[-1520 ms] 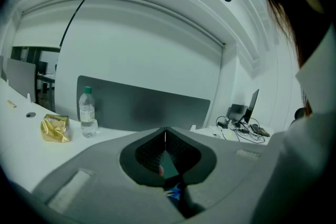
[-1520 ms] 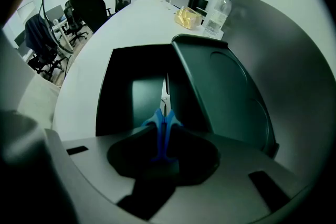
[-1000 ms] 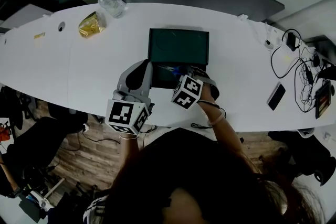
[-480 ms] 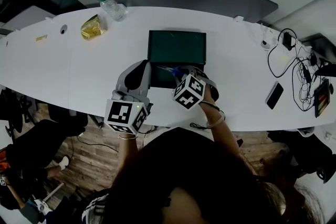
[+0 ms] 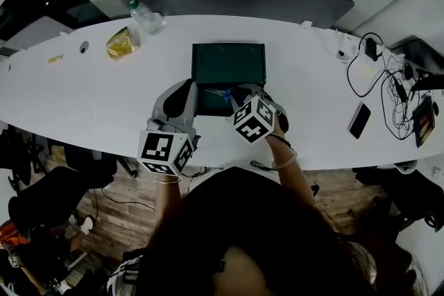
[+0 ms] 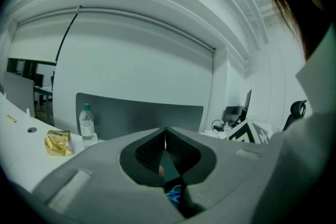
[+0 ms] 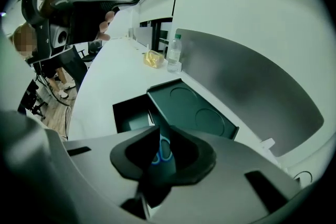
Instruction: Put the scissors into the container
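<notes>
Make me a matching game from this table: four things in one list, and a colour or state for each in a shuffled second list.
Things:
1. scissors
2. container
3. water bottle
4. packet

Descriptions:
A. yellow and crinkled
B. dark green, lid open
C. blue handles
D. clear, green cap, standing upright

Pairs: 1-C, 2-B, 3-D, 4-A
</notes>
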The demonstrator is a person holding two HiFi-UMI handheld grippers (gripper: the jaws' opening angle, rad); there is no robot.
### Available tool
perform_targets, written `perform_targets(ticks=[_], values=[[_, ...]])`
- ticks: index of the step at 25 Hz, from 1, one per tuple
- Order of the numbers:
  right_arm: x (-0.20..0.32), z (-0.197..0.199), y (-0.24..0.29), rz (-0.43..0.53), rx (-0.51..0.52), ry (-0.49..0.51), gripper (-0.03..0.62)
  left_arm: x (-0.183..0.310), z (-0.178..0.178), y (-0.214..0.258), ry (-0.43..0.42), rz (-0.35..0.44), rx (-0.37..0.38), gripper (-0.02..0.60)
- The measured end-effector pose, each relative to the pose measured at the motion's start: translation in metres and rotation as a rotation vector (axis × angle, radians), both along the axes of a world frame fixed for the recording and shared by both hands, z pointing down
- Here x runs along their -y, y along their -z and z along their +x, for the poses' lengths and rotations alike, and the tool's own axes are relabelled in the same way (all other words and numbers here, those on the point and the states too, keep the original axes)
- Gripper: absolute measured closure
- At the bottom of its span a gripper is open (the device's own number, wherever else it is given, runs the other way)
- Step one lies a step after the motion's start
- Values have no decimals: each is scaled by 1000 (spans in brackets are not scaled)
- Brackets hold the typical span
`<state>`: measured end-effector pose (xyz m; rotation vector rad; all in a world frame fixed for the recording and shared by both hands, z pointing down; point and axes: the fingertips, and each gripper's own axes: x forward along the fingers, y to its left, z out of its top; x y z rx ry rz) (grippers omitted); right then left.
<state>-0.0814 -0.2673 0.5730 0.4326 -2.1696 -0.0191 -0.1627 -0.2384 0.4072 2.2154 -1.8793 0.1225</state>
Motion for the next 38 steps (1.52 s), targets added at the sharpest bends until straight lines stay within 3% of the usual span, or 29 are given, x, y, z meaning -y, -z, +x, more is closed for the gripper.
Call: perform_targets(ticks=[22,38], values=[[-22,11,107,152,316,-119,580,-50,10,30,-26,59,53,568],[-73,30,177,265,505,-192,585,-98,22,45,-69,96,58,568]])
